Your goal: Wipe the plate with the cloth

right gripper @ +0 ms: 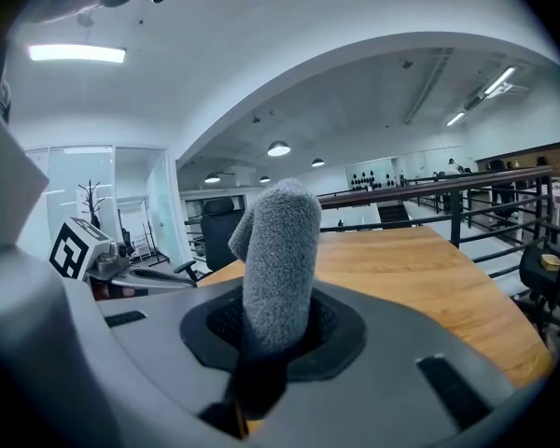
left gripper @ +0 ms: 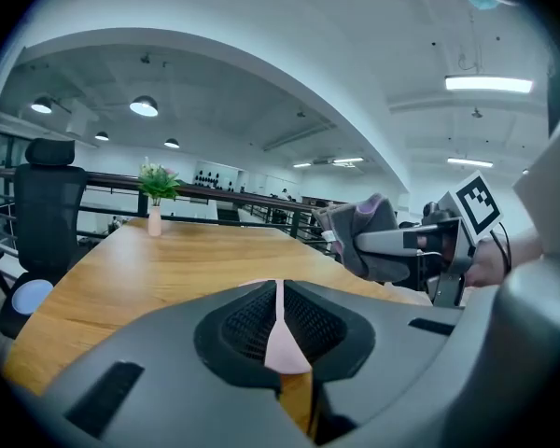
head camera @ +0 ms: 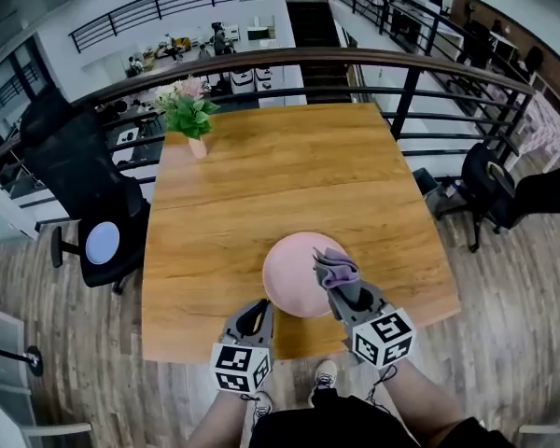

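A round pink plate (head camera: 294, 273) lies near the front edge of the wooden table (head camera: 261, 175). My left gripper (head camera: 259, 309) is at the plate's near-left rim. In the left gripper view its jaws are shut on the thin pink plate (left gripper: 282, 339) edge. My right gripper (head camera: 342, 285) is shut on a bunched grey-purple cloth (head camera: 334, 267), which is over the plate's right side. The cloth (right gripper: 278, 259) stands up from between the jaws in the right gripper view. From the left gripper view the cloth (left gripper: 364, 224) appears at the right, above the table.
A small vase with a green plant (head camera: 191, 115) stands at the table's far left corner. A black office chair (head camera: 89, 189) is left of the table and another chair (head camera: 490, 189) is to its right. A dark railing (head camera: 401, 73) runs behind the table.
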Tool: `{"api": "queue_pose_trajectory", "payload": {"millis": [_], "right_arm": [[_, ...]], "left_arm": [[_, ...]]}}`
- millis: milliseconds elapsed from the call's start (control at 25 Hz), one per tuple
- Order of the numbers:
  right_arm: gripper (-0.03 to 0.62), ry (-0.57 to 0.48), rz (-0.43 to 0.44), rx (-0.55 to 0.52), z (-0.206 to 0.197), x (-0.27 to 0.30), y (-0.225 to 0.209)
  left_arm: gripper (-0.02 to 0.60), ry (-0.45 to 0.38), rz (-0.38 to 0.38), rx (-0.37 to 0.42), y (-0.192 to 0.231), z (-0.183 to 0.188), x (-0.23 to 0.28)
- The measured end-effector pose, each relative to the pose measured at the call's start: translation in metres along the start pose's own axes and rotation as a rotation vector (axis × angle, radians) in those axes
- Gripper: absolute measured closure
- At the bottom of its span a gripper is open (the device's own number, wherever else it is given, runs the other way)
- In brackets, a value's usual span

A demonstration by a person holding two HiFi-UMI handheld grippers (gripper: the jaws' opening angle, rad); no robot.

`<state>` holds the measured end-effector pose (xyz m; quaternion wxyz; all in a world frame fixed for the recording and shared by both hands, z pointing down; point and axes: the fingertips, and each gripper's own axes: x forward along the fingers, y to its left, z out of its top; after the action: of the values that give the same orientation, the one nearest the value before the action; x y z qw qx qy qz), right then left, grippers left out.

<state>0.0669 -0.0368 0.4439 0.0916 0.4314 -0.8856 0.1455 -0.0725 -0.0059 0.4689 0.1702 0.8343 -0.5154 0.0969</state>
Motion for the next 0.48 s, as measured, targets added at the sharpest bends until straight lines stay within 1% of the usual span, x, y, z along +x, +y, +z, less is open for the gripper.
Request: {"api": "queue_pose_trajectory", "payload": {"millis": [80,240,480], "right_arm": [[0.523,0.003,0.019,-0.002,0.002,0.006,-0.009],[0.523,0.014,0.054,0.007,0.002,0.013,-0.025],[0.523,0.029,0.111,0.02,0.003,0.016,-0.04]], "left_arm": [[0.556,0.008,0.024,-0.018,0.001,-0.001,0.008],[0.489,0.045,0.069,-0.033,-0.001,-0.003,0.021],[0.436,0.114,0.152,-0.065,-0.001,-0.016,0.036]]}}
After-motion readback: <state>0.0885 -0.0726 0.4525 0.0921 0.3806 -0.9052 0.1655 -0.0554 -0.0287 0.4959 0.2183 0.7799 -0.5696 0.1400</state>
